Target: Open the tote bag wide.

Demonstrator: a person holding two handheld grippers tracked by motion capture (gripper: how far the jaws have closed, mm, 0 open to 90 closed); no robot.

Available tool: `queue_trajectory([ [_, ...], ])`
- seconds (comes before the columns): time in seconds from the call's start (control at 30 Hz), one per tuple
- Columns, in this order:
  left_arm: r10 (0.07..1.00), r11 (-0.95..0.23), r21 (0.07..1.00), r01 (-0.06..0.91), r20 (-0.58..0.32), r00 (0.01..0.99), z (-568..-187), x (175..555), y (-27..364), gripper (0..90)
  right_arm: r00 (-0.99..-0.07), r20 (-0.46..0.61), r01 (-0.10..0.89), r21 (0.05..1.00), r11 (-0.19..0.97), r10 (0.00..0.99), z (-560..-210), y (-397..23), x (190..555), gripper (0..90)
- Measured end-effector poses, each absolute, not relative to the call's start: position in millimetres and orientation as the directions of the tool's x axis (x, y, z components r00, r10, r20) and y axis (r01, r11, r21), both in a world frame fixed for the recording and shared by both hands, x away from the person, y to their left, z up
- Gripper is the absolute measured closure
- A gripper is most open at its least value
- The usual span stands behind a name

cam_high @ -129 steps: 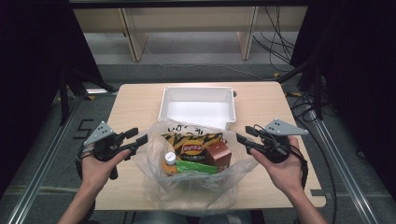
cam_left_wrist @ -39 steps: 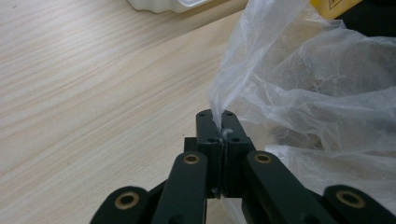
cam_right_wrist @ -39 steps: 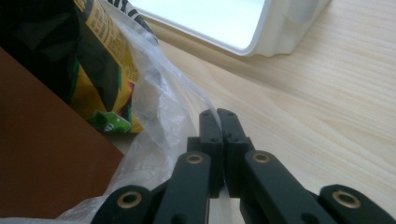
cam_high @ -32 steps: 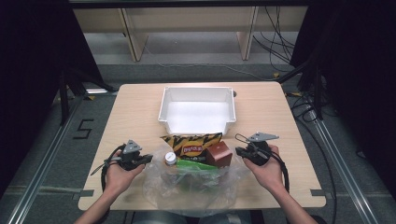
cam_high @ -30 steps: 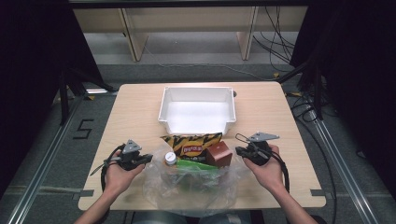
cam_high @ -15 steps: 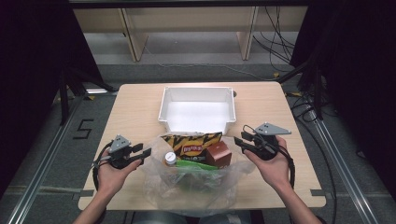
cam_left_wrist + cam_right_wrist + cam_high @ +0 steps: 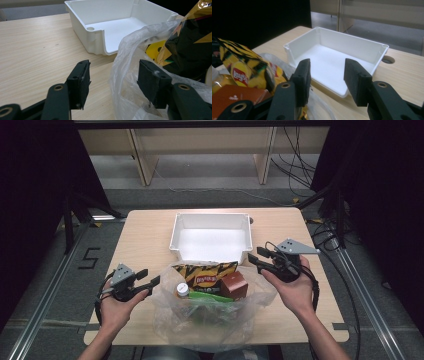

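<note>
A clear plastic bag (image 7: pixel 210 320) lies slumped at the table's front, holding a yellow Lay's chip bag (image 7: pixel 205 272), a brown box (image 7: pixel 235 285), a white-capped bottle (image 7: pixel 182 290) and a green pack (image 7: pixel 212 296). My left gripper (image 7: pixel 149 276) hovers at the bag's left side. In the left gripper view its jaws (image 7: pixel 113 72) have just been opening, and the bag's rim (image 7: pixel 125 62) stands loosely between them, unpressed. My right gripper (image 7: pixel 255 256) is raised at the bag's right. Its jaws (image 7: pixel 327 72) have also just been opening, with nothing between them, pointing at the white bin (image 7: pixel 337 60).
The white bin (image 7: pixel 210 237) is empty and stands just behind the bag at the middle of the wooden table (image 7: pixel 145 235). A round cable hole (image 7: pixel 388 59) sits by the bin's far corner. Dark curtains and floor cables surround the table.
Both grippers were shut at the bag's sides a second ago. Both have opened, let go of the bag's rim and risen, the right one more.
</note>
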State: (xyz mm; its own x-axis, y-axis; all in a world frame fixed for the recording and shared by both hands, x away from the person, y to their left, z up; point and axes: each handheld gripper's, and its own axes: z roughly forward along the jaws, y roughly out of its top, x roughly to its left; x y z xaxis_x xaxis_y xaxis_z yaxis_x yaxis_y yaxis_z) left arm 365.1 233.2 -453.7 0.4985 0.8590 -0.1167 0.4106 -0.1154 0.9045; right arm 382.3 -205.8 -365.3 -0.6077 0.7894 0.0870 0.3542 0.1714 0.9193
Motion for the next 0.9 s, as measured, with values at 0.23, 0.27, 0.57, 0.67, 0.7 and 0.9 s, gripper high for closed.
queue_trajectory([
  [0.23, 0.863, -0.096, 0.912, 0.400, -0.124, 0.489, -455, 364, 237, 39.9, -0.652, 0.098, 0.331, 0.929, 0.167, 0.751, -359, -196, 381, 57.1],
  [0.27, 0.863, -0.092, 0.913, 0.398, -0.127, 0.489, -455, 363, 238, 39.9, -0.652, 0.098, 0.331, 0.929, 0.167, 0.751, -359, -196, 381, 57.1],
  [0.57, 0.865, -0.107, 0.914, 0.392, -0.109, 0.490, -457, 358, 238, 39.8, -0.679, 0.073, 0.286, 0.943, 0.171, 0.731, -346, -192, 378, 58.5],
  [0.67, 0.866, -0.118, 0.911, 0.395, -0.100, 0.490, -458, 356, 238, 39.9, -0.677, 0.078, 0.290, 0.942, 0.169, 0.732, -345, -191, 378, 58.7],
  [0.7, 0.867, -0.120, 0.912, 0.392, -0.096, 0.489, -458, 356, 238, 39.9, -0.682, 0.083, 0.291, 0.943, 0.165, 0.727, -346, -191, 378, 58.7],
  [0.9, 0.873, -0.106, 0.912, 0.397, -0.106, 0.477, -458, 359, 239, 40.2, -0.687, 0.082, 0.291, 0.941, 0.171, 0.722, -346, -192, 378, 58.3],
])
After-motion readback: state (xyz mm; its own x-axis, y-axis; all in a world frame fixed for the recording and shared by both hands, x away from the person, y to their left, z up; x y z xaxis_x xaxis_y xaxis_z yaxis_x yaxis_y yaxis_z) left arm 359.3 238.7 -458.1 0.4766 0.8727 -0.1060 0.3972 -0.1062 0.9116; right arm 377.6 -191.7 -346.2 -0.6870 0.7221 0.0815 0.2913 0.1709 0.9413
